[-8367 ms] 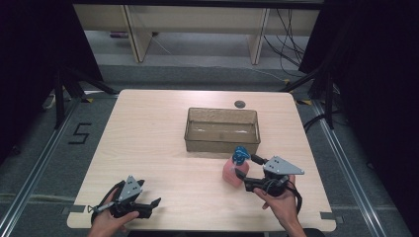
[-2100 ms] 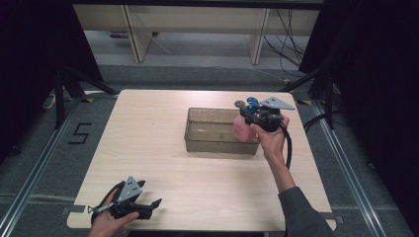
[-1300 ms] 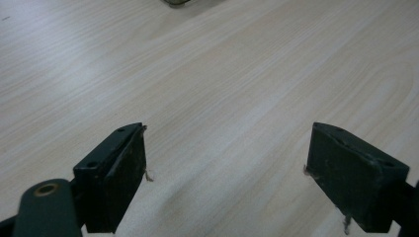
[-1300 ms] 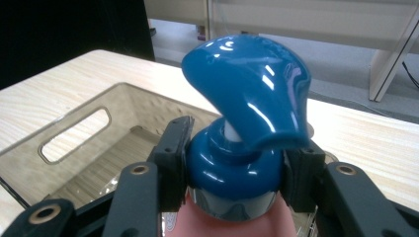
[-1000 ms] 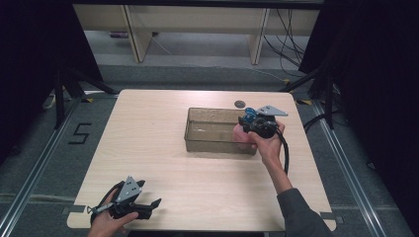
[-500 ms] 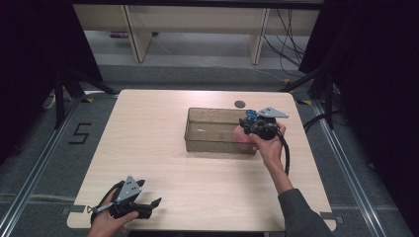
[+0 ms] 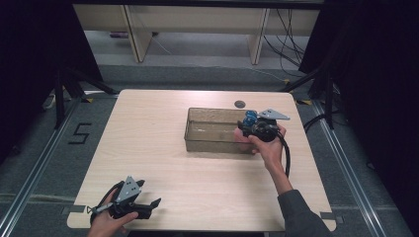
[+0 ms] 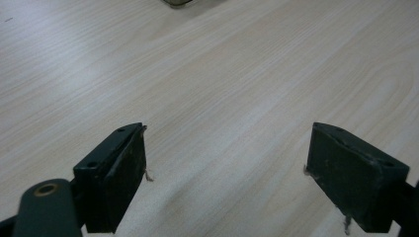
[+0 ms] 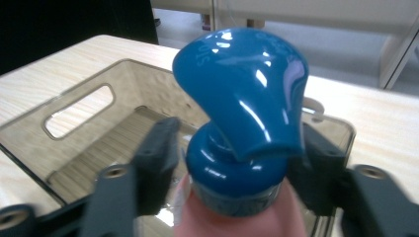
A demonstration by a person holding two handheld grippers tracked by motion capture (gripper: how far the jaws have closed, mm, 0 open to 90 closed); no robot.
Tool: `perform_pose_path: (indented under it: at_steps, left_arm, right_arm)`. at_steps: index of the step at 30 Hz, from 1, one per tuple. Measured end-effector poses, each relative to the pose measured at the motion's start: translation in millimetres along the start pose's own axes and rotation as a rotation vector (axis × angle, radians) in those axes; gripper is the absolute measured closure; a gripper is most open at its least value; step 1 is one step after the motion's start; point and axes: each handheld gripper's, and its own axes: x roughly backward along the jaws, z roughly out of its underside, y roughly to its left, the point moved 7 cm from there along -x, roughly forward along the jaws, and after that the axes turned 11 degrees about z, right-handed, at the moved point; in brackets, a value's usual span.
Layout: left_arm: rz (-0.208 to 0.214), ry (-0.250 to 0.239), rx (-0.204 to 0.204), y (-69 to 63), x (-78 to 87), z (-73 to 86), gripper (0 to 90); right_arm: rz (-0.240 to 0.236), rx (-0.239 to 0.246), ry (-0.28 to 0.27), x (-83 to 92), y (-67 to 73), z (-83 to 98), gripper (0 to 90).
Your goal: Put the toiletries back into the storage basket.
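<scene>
Bottle: a pink bottle [image 9: 232, 217] with a glossy blue pump cap [image 9: 244, 113], its head broad and rounded above a narrower ribbed collar; it stands upright over the right end of the bin, between the right gripper's jaws.
Bin: a clear, faintly smoky plastic bin [image 7: 197, 140], rectangular, with thin straight walls, rounded corners and a slot handle cut into its end wall [image 9: 79, 118]; it sits right of the table's middle, toward the far edge, and wood grain shows through its bottom.
Right gripper: the right gripper [image 7: 245, 129] is held at the bin's right end; its matte black jaws have just been opening and now stand on either side of the cap's collar, with a slim gap visible on the left side, so the pads no longer clamp it.
Left gripper: the left gripper [image 8: 225, 173] lies low at the near left corner of the table, its two blocky black jaws wide apart with only bare wood between them; frayed threads hang from the pad edges.
Table: a pale wood-grain laminate table [image 7: 148, 148], smooth, with rounded corners.
Disc: a small dark round disc [image 7: 240, 104] on the table just beyond the bin's far wall.
</scene>
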Motion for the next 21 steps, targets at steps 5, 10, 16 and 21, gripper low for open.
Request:
perform_pose_path:
  at_steps: [5,10,16,21]
  left_arm:
    - [-0.009,0.005,-0.02,2.6,0.7,-0.1,15.0]
    - [0.003,-0.008,0.016,-1.5,-0.3,0.3,15.0]
    - [-0.005,-0.02,0.028,-1.1,0.0,-0.5,15.0]
    - [-0.002,-0.018,0.024,-1.5,0.3,-0.5,15.0]
  right_arm:
    - [0.012,-0.024,-0.015,9.3,-0.6,-4.2,26.6]
    - [0.002,-0.042,-0.018,19.7,-1.1,-7.7,24.9]
    - [-0.011,-0.046,-0.018,28.6,1.5,-6.4,22.8]
    - [-0.01,-0.055,0.008,36.2,1.8,-0.6,22.6]
